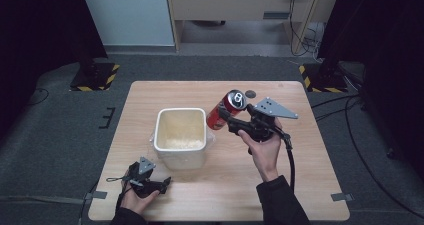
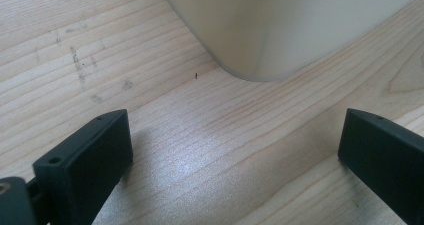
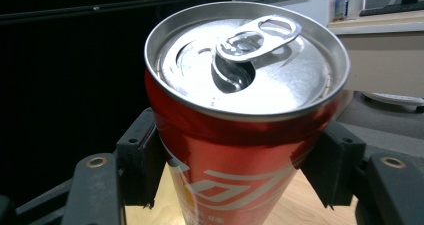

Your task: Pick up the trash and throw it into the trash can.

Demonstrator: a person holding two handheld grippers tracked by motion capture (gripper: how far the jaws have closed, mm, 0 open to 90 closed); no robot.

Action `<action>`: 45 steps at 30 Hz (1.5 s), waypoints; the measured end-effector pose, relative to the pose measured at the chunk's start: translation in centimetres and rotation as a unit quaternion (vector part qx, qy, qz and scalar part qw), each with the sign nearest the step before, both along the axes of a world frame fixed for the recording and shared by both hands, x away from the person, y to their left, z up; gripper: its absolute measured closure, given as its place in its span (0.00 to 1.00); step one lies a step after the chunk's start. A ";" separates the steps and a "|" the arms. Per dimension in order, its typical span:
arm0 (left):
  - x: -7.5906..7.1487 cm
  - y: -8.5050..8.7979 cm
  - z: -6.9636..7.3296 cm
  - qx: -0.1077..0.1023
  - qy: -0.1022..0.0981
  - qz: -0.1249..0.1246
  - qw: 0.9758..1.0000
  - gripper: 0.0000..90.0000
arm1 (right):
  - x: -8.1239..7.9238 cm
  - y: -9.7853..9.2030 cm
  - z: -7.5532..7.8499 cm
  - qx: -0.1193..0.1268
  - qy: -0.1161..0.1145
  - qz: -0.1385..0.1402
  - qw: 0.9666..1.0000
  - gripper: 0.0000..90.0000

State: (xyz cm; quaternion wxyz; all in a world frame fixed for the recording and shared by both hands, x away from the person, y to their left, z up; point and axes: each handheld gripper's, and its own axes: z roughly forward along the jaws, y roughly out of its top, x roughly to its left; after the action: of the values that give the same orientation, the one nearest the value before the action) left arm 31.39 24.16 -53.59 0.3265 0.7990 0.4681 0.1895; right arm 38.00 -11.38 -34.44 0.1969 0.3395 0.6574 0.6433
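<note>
A red drink can [image 1: 224, 110] with its tab pulled open is held tilted in the air, just right of a white square container [image 1: 180, 135] on the wooden table [image 1: 290, 185]. My right gripper [image 1: 229, 119] is shut on the red can [image 3: 240, 135], one black jaw on each side of its body. The container holds a pale, grainy layer at its bottom. My left gripper [image 1: 162, 182] rests low near the table's front left with its jaws apart and nothing between them [image 2: 235, 165]. The container's rounded corner [image 2: 270, 30] lies just ahead of it.
A small dark round object [image 1: 250, 93] lies on the table behind the can. Clear plastic film sticks out from under the container. Black stands with yellow-striped bases [image 1: 95, 75] flank the table's far corners, and cables run along the floor at right.
</note>
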 end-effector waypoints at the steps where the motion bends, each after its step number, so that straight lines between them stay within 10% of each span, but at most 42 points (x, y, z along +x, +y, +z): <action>1: 0.0 0.0 0.0 0.000 0.000 0.000 1.000 0.00 | 0.1 0.2 0.0 0.000 -0.001 0.001 1.000 0.37; 45: 0.0 0.0 0.0 0.000 0.000 -0.001 1.000 0.00 | 1.2 8.7 -6.0 -0.060 0.051 0.051 0.996 0.37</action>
State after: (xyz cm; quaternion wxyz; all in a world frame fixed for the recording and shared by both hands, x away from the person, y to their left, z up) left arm 31.42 24.16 -53.58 0.3264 0.7996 0.4673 0.1890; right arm 39.17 -2.73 -40.47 0.1497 0.3253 0.7209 0.5934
